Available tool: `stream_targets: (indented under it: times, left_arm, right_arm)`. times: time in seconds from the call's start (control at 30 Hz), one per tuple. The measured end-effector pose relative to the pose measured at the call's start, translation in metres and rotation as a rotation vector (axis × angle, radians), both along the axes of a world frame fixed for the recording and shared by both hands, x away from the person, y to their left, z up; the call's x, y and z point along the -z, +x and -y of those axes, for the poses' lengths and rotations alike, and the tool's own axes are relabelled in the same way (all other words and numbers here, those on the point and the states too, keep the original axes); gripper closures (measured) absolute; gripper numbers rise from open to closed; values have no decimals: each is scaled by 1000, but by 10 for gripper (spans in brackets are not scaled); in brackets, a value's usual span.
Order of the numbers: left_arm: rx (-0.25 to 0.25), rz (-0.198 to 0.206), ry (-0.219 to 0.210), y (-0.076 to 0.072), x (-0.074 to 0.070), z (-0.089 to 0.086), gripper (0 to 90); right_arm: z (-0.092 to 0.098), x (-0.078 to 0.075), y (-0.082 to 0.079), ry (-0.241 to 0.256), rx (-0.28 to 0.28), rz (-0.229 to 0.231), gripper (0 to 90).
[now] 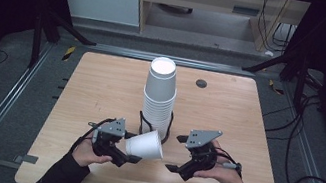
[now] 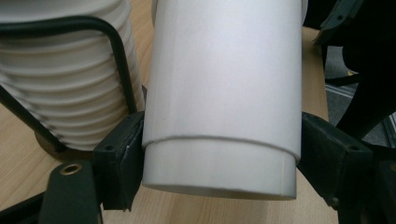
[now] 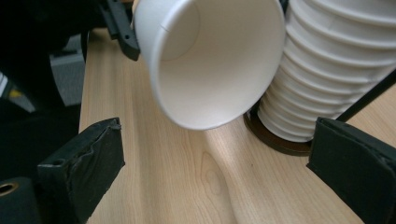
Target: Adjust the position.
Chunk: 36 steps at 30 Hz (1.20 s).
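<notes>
We have 1 paper cup [image 1: 145,145] clamped sideways in our left tool [image 1: 125,157], just in front of the cup stack [image 1: 159,96]. Our right tool [image 1: 176,169] waits with jaws apart facing its mouth, so the handover or placing on the worktop [image 1: 95,90] seems left.

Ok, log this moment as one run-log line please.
left gripper: shut on paper cup, held sideways | right gripper: open, holds nothing, faces cup mouth | cup stack: upright in wire holder | table
</notes>
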<state>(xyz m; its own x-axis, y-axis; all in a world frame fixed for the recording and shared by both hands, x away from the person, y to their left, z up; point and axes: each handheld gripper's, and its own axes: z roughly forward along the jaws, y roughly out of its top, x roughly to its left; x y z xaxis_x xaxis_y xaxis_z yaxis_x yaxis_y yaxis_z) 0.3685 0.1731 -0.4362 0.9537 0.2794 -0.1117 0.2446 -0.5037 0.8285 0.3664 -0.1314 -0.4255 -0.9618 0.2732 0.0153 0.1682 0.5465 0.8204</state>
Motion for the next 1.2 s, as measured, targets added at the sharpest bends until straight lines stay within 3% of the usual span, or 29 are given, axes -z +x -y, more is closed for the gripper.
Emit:
stream_targets:
  times: [0.27, 0.33, 0.5, 1.2]
  left_arm:
    - [28, 23, -51, -3, -1, 6, 221]
    - [39, 23, -63, -5, -1, 9, 221]
    - [49, 38, -65, -8, -1, 15, 221]
    - [68, 47, -73, -12, 1, 24, 226]
  right_arm:
    - [2, 8, -8, 110, 4, -39, 37]
    - [1, 8, -9, 111, 8, -36, 38]
    - [3, 11, -8, 191, 18, -77, 43]
    - [-5, 17, -7, 228, -11, -115, 45]
